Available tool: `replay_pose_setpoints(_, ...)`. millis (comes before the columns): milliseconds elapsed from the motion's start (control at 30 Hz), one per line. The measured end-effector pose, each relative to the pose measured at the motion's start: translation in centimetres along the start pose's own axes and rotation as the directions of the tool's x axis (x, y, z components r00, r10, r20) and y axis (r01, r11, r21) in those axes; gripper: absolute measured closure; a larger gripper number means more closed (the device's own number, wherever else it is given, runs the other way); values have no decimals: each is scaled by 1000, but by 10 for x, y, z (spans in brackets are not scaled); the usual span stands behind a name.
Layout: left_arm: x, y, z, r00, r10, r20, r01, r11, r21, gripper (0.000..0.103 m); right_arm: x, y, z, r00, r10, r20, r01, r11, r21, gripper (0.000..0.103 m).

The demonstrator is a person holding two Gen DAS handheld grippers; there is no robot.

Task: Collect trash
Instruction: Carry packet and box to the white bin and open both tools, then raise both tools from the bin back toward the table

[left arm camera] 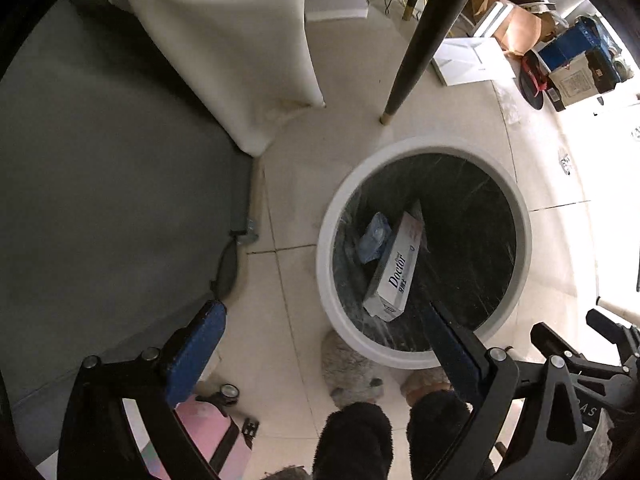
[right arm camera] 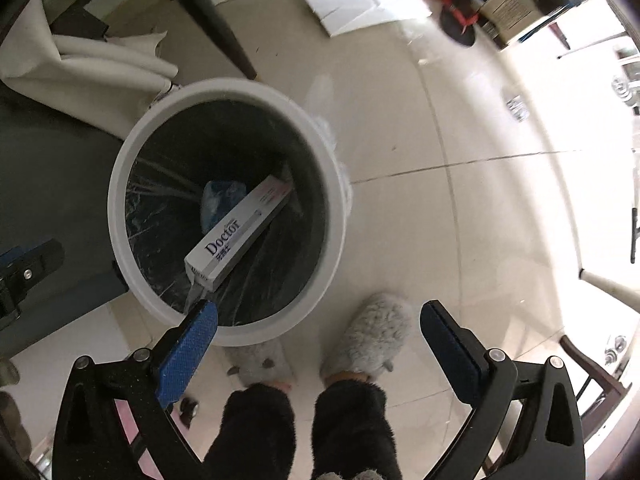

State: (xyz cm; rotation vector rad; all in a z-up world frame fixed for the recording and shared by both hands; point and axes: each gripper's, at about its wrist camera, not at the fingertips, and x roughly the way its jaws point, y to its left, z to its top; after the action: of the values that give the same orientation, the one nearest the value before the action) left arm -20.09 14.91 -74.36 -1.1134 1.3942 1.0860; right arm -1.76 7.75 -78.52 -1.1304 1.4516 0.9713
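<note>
A white round trash bin (left arm camera: 344, 200) with a black liner stands on the tiled floor; it also shows in the right wrist view (right arm camera: 120, 168). Inside it lie a white "Doctor" box (left arm camera: 396, 268), also seen in the right wrist view (right arm camera: 236, 228), and a crumpled blue piece (left arm camera: 374, 236), likewise visible there (right arm camera: 218, 200). My left gripper (left arm camera: 320, 320) is open and empty, held above the bin's near edge. My right gripper (right arm camera: 320, 320) is open and empty, above the floor just right of the bin.
A grey table top (left arm camera: 100, 180) with a white cloth (left arm camera: 224, 40) hanging down is on the left. A dark chair leg (left arm camera: 416, 56) stands behind the bin. The person's grey slippers (right arm camera: 372, 336) are near the bin. Boxes and papers (left arm camera: 472, 60) lie far back.
</note>
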Motion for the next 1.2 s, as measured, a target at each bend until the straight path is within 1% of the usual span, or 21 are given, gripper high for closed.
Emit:
replay_pose_setpoints(100,-19,-3,-4,1000,10,18,-10,1000,16,3,-17,4,0,1000,-10,12,10,1000,-10,1)
replay_pose_setpoints(167,-31,-4,-5,1000,0,26,0,1000,19,3,-32,5,-4,999,-22,26,22,1000,1,1)
replay_pose_setpoints(267,-51,-5,-10,999,-22,35,21,1000,5,3,-59,3,-12,999,-20,43,19,1000,15,1)
replay_pose_setpoints(400,-92,-3,-20,998,-16,55,16,1000,2,3,-105,2,-24,997,-17,72,15,1000,24,1)
replay_pose_setpoints(567,-150,1,-35,997,-2,81,2,1000,8,3,-173,1,-41,993,-21,114,17,999,31,1)
replay_pose_setpoints(767,-233,6,-59,994,-34,108,32,999,12,3,-275,7,-67,985,-5,172,2,1000,20,1)
replay_pose_setpoints(967,-311,11,-87,989,-49,143,45,998,34,3,-364,11,-99,979,0,203,-4,1000,19,1)
replay_pose_setpoints(1033,-335,13,-95,986,-53,159,47,998,40,3,-387,12,-109,976,0,217,-4,1000,16,1)
replay_pose_setpoints(1133,-369,15,-108,981,-56,185,49,998,43,3,-425,10,-125,970,22,243,-29,999,25,1)
replay_pose_setpoints(1200,-393,16,-114,977,-36,210,29,999,40,3,-450,6,-134,961,49,273,-65,997,48,1)
